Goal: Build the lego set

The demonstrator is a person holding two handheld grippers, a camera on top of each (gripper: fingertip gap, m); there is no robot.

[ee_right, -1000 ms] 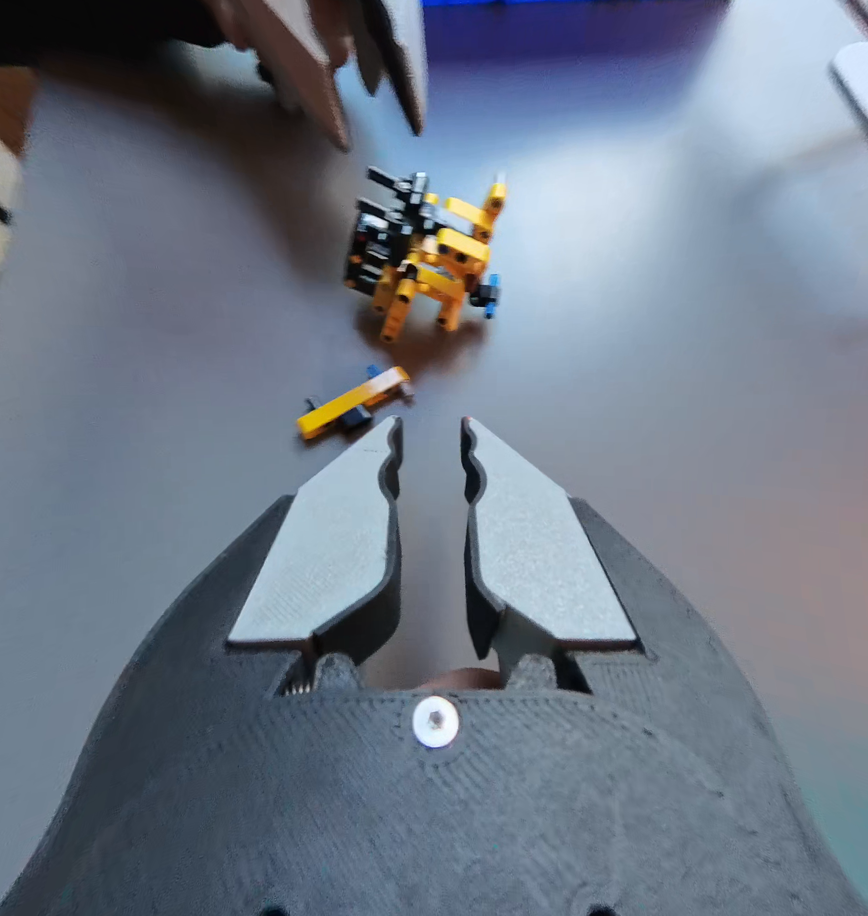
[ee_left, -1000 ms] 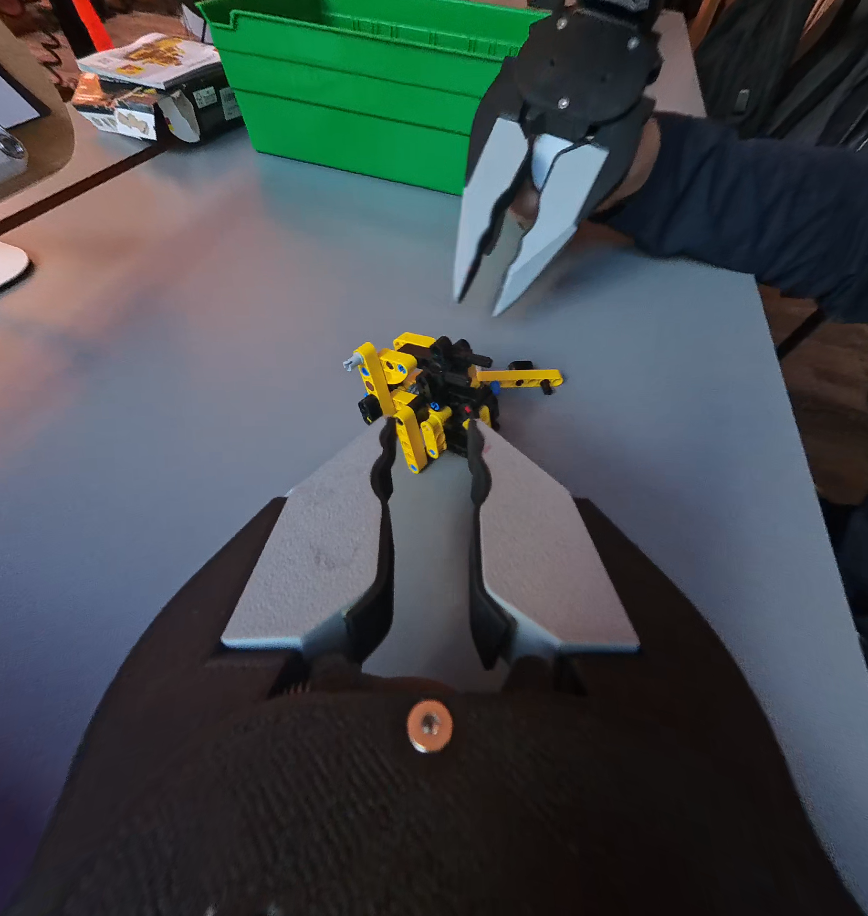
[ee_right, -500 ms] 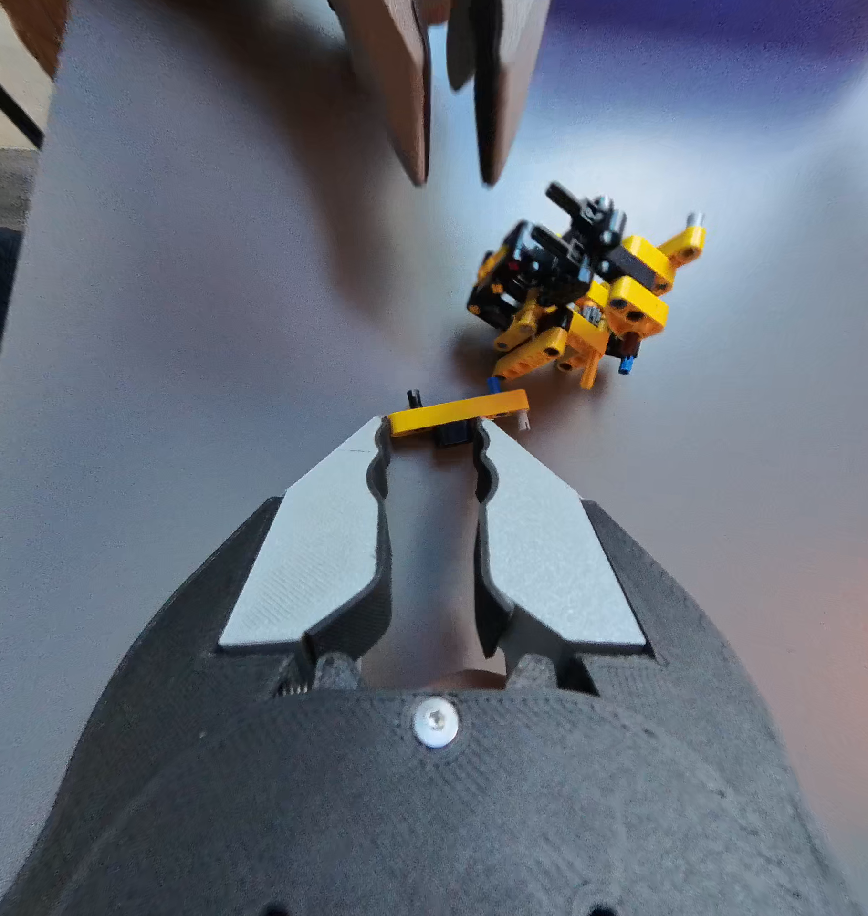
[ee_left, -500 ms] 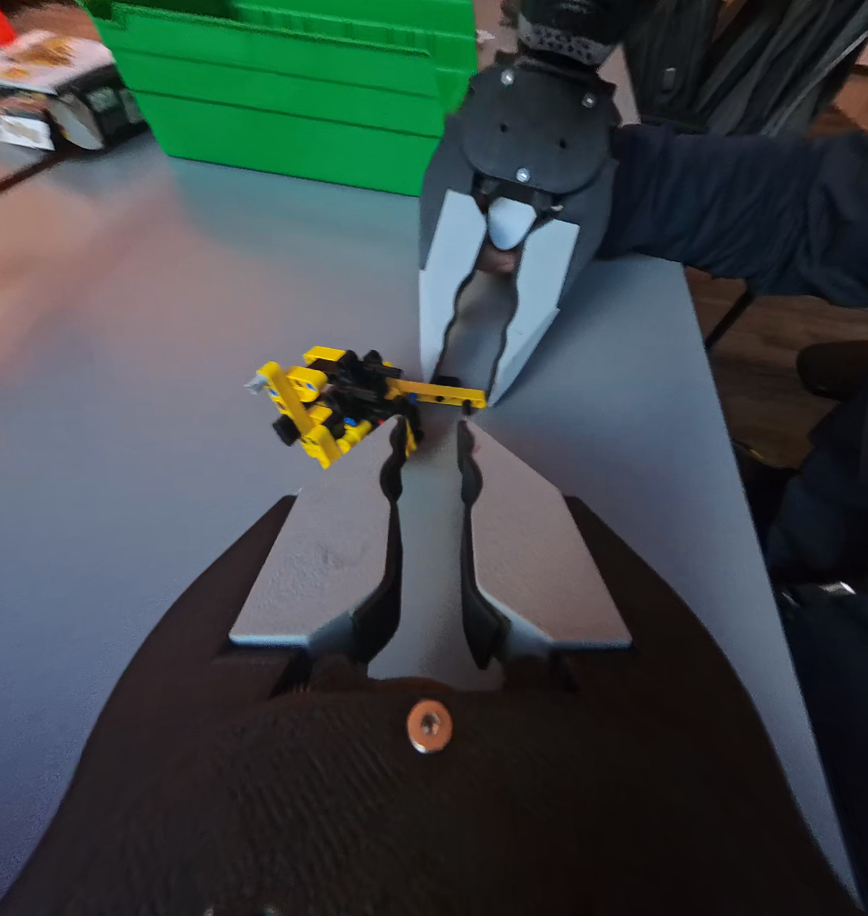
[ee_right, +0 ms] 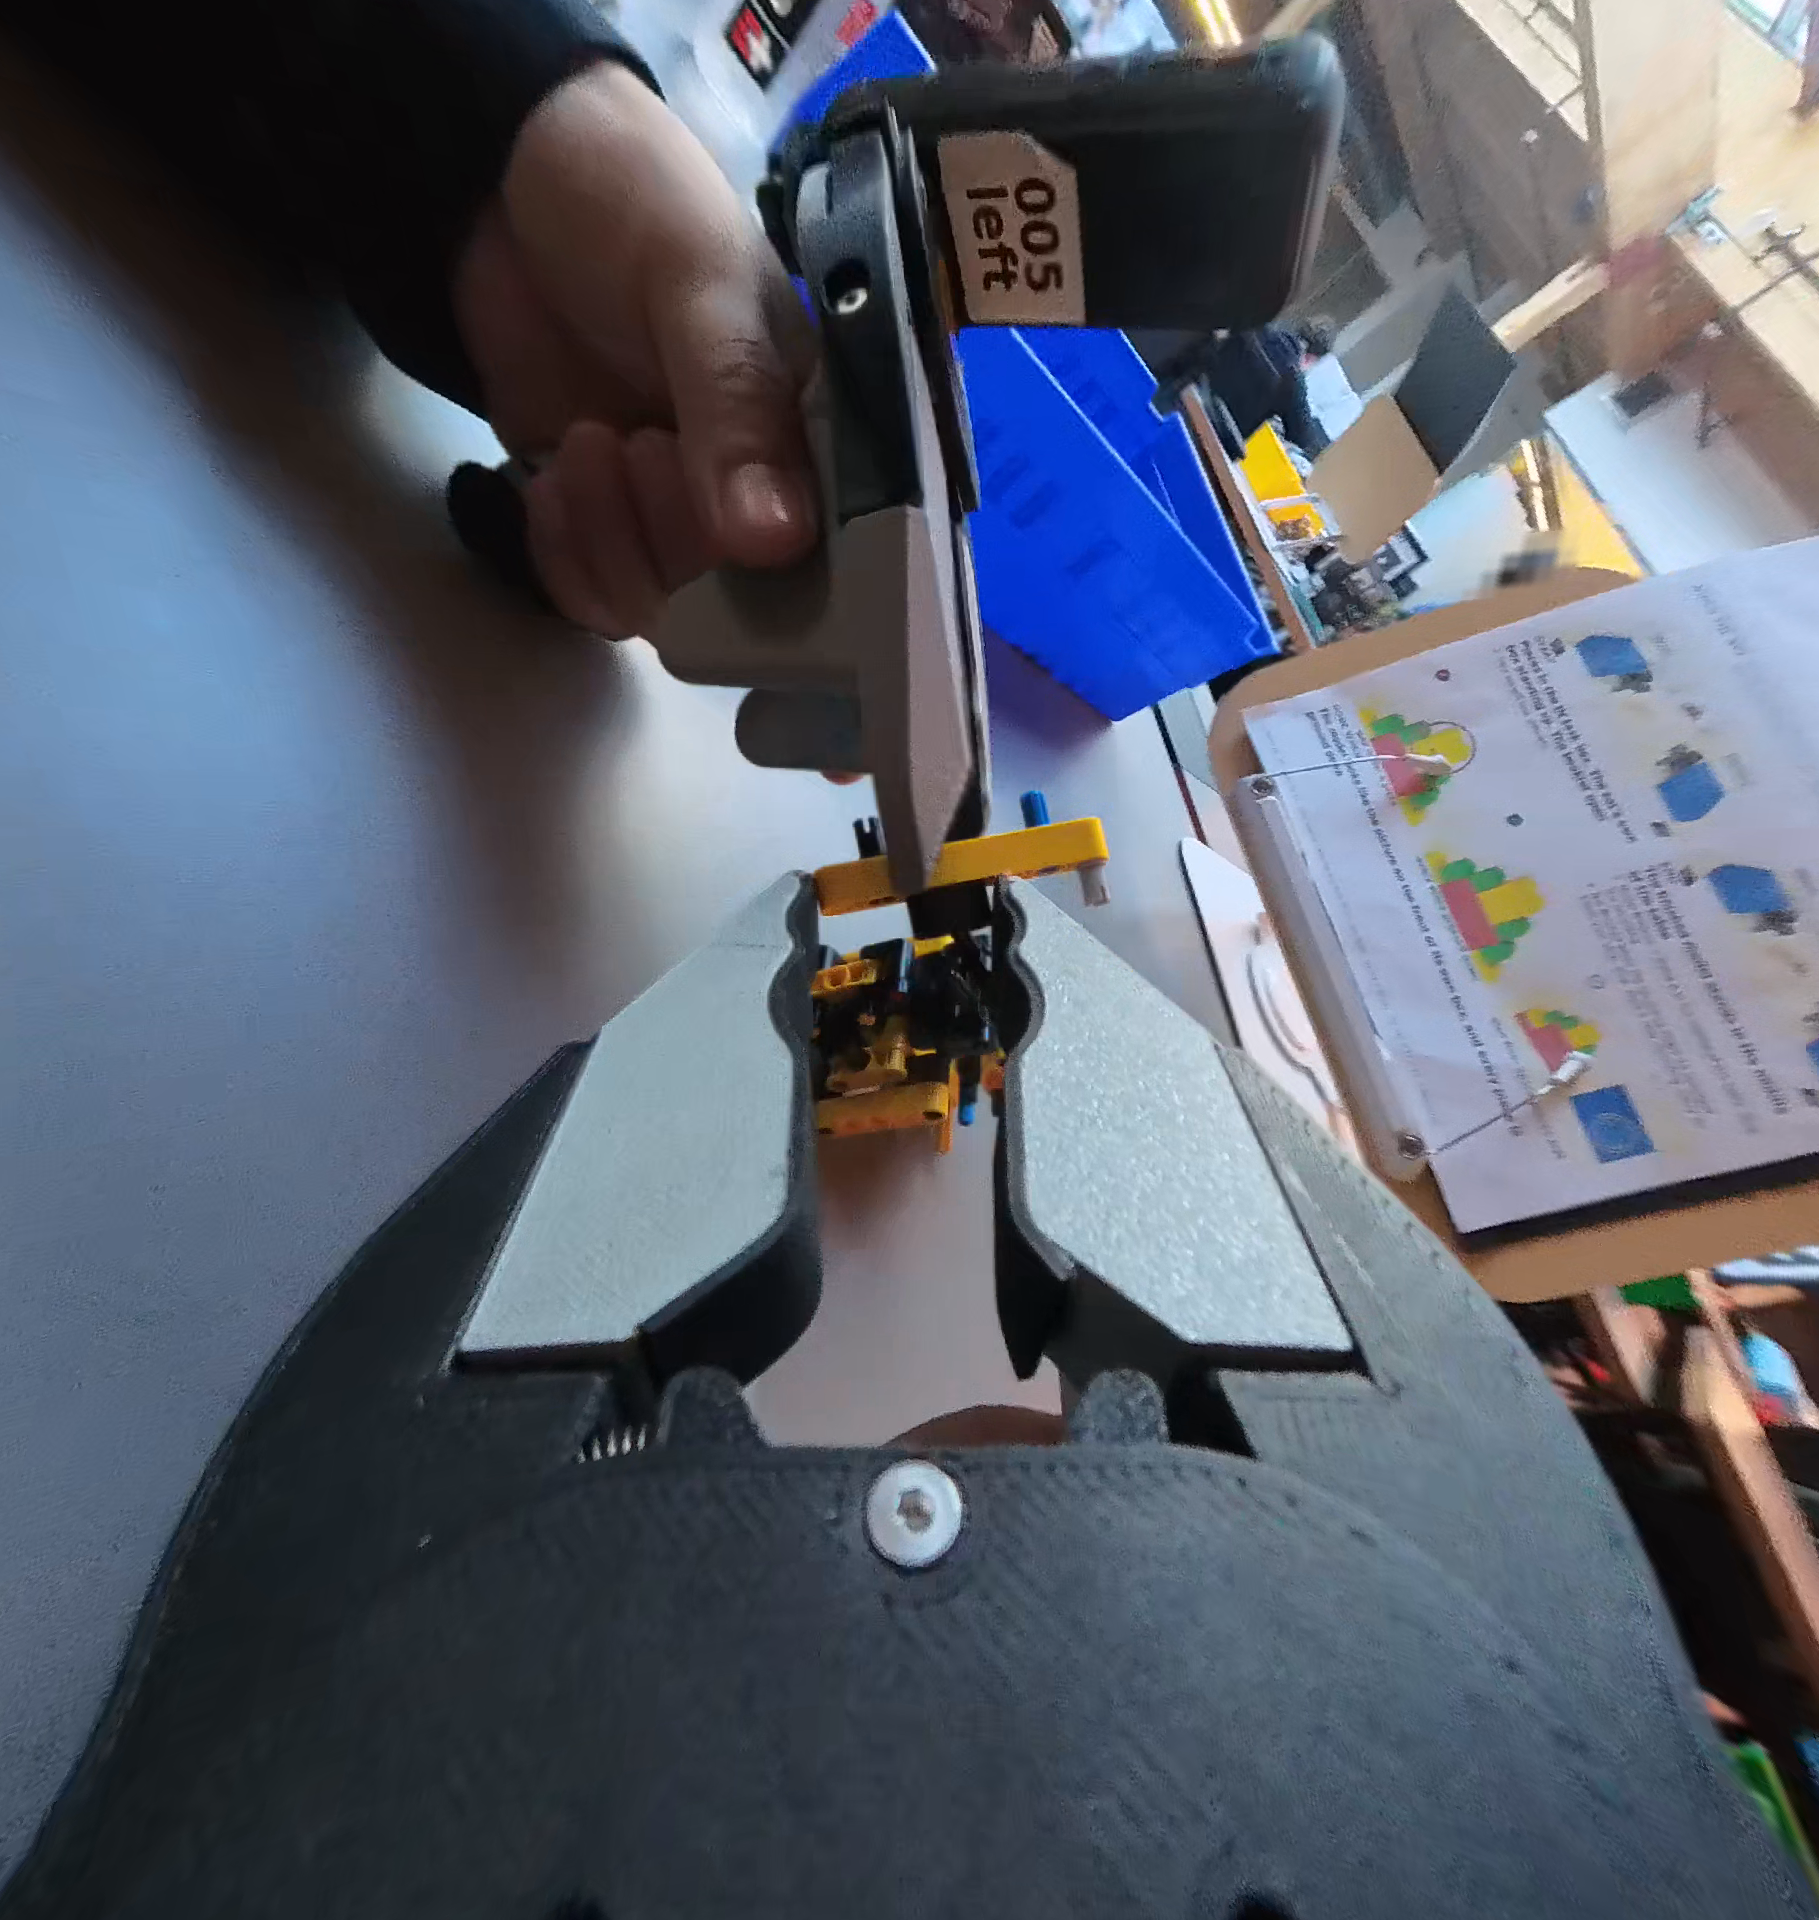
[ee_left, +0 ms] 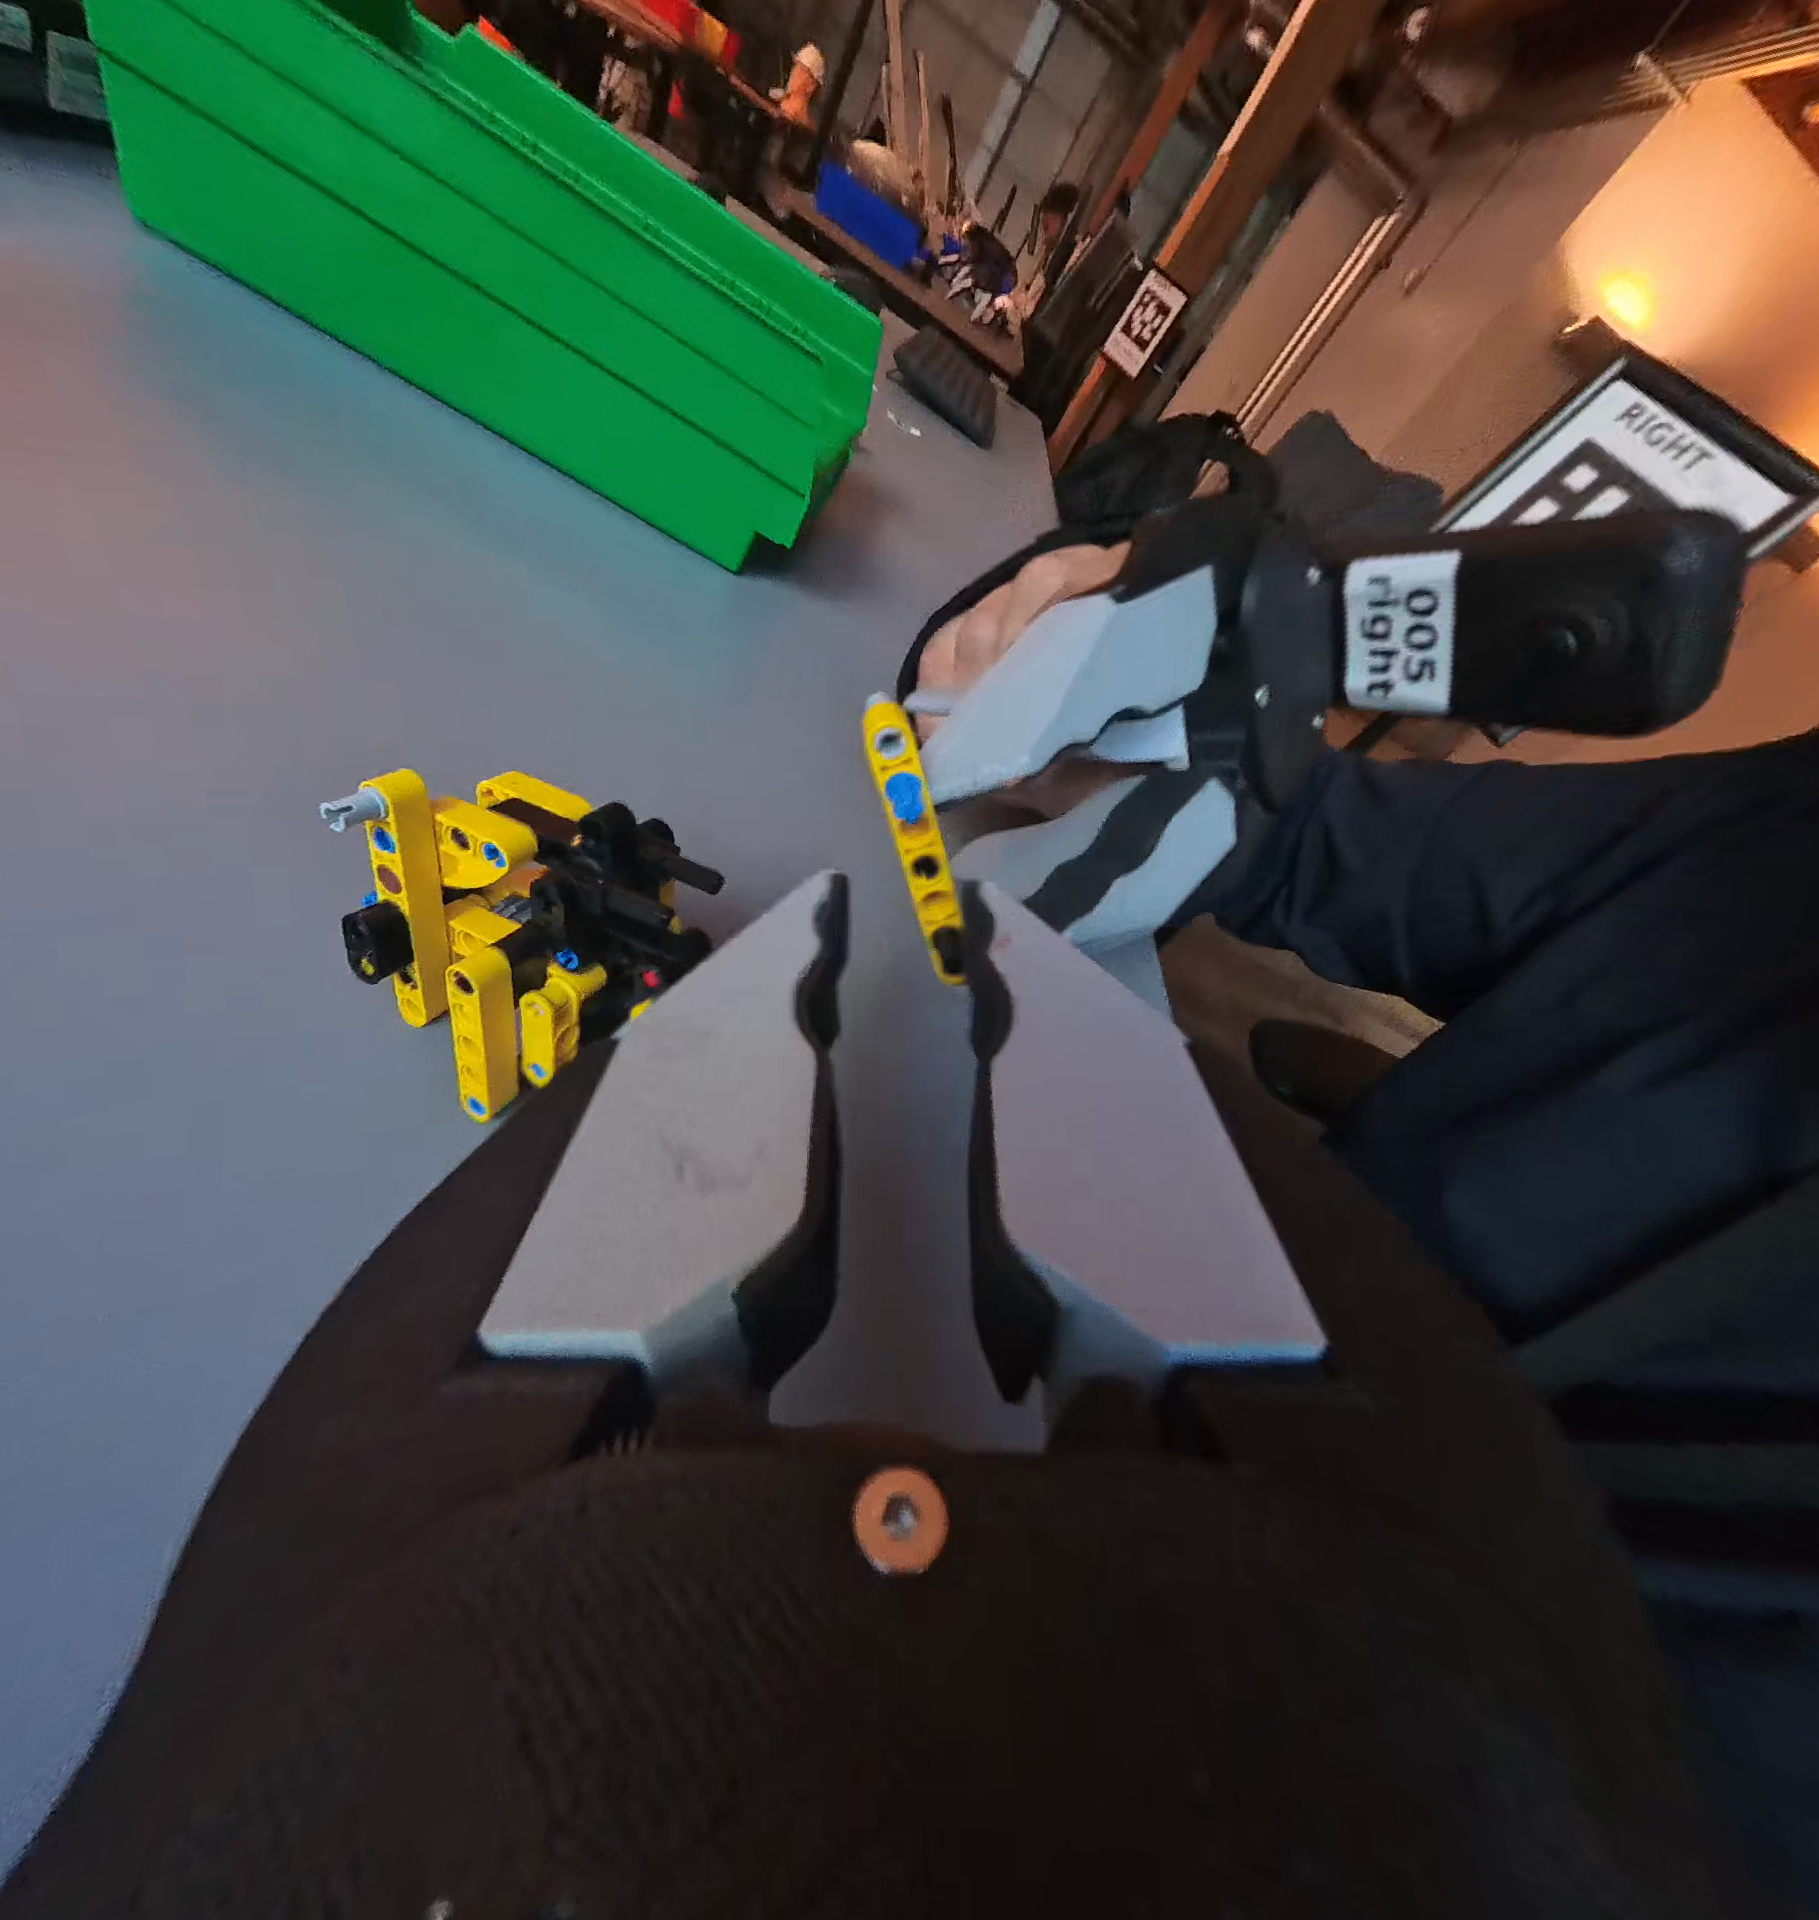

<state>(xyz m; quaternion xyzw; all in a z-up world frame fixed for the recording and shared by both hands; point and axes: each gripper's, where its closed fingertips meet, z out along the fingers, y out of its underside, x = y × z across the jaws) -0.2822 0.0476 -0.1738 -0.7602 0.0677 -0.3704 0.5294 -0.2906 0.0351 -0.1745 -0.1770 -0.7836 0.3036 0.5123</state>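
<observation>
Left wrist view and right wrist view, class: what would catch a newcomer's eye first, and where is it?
A yellow lego beam held in the air by the right gripper, with the open left gripper closing in around its lower end. Left of it on the grey table sits the yellow-and-black lego model, before a green bin.

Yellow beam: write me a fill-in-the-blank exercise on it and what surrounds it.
1. The claw gripping the yellow beam is the ___ one.
2. The left claw is ___, gripping nothing.
3. The model sits on the table in front of a ___ bin.
4. The pin through the beam is ___.

Missing words: right; open; green; blue
</observation>
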